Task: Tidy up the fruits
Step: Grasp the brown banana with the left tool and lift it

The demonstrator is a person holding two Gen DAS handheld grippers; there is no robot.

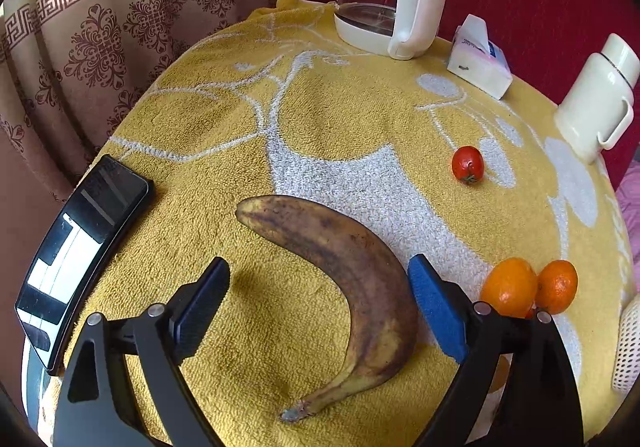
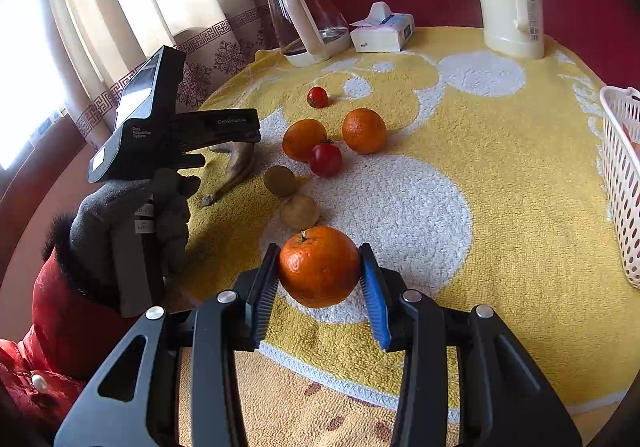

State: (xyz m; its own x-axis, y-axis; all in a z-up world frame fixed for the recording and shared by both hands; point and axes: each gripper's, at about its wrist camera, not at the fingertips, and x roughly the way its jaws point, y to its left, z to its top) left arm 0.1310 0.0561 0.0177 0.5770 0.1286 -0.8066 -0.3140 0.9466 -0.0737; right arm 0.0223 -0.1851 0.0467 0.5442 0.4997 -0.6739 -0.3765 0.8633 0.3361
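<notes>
In the left wrist view, the left gripper (image 1: 319, 287) is spread wide over a brown, overripe banana (image 1: 348, 279) lying on the yellow towel (image 1: 328, 115); its right pad sits just beside the banana's curve, the left pad well apart. Two oranges (image 1: 528, 287) touch each other at the right, a small tomato (image 1: 467, 164) lies farther back, and a phone (image 1: 80, 247) rests at the left. In the right wrist view, the right gripper (image 2: 319, 271) clamps an orange (image 2: 319, 267) between both pads, just above the towel. A white basket (image 2: 620, 183) stands at the right edge.
</notes>
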